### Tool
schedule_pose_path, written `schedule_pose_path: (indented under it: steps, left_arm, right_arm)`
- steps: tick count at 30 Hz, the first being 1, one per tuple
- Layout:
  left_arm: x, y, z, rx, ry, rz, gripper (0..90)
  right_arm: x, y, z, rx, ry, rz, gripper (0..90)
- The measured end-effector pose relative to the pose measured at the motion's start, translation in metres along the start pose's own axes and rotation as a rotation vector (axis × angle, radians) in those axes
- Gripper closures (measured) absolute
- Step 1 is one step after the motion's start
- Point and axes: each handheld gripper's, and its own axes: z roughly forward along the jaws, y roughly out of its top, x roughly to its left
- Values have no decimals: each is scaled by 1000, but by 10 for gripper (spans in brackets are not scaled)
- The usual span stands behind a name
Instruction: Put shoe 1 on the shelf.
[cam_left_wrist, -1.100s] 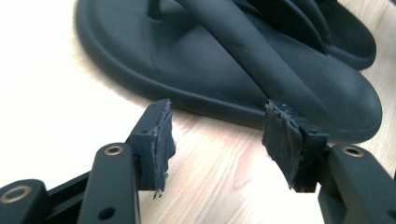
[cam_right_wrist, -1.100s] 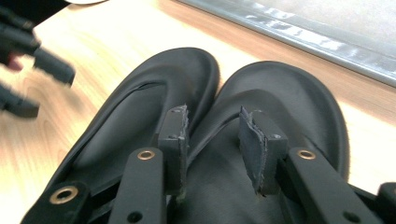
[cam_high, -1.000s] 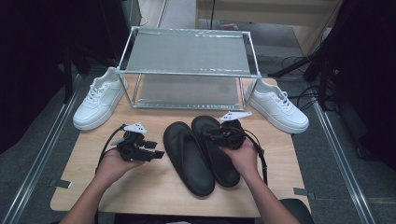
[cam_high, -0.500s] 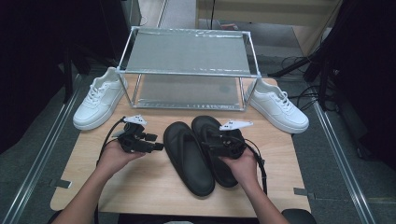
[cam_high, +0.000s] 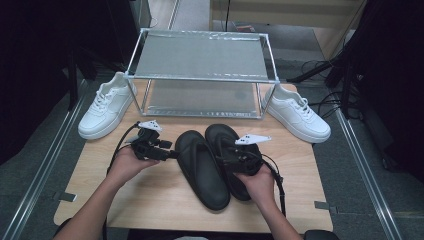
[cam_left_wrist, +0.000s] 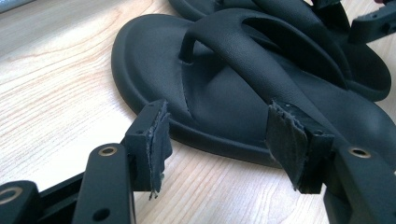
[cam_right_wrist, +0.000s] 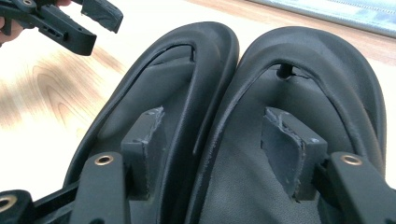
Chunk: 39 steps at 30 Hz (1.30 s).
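Two black flip-flops lie side by side on the wooden table, just in front of the wire shelf rack, toes toward the rack, inner edges touching. Left flip-flop sits in front of the rack's middle; right flip-flop sits beside it, toward the rack's right leg. Right gripper is over the right flip-flop; its jaws have just been opening and now stand wide, straddling the seam between the two soles: one pad over the left sole, the other over the right sole, neither pressing on anything, nothing held. Left gripper is in front of the rack's left half, at the outer edge of the left flip-flop near its toe; jaws wide open, the sole's rim and strap ahead between the pads, no grip; whether the pad tips touch the rim I can't tell. White left sneaker stands just outside the rack's left leg, white right sneaker just outside its right leg, both well apart from the grippers.
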Motion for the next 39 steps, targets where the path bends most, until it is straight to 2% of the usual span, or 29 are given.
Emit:
schedule_pose_path:
  steps: [11,14,19,22,28,32,36,39]
  left_arm:
    - [-1,6,3,-1,2,16,402]
    - [-1,7,4,-5,2,19,402]
    - [1,7,2,-10,7,16,403]
    - [2,7,0,-12,15,15,403]
    - [2,5,-2,-25,16,9,406]
    - [3,4,-4,-25,19,4,405]
    - [4,3,-5,-24,22,3,405]
    - [4,2,-7,-34,24,0,405]
  right_arm:
    - [14,-6,12,32,11,-23,401]
    - [17,-7,16,32,-15,-24,399]
    - [17,-7,21,37,-27,-20,407]
    - [19,-8,25,48,-48,-43,410]
    - [22,-9,33,59,-75,-53,429]
    - [23,-10,37,73,-98,-73,510]
    - [21,-10,37,67,-76,-59,563]
    - [22,-9,37,71,-82,-71,581]
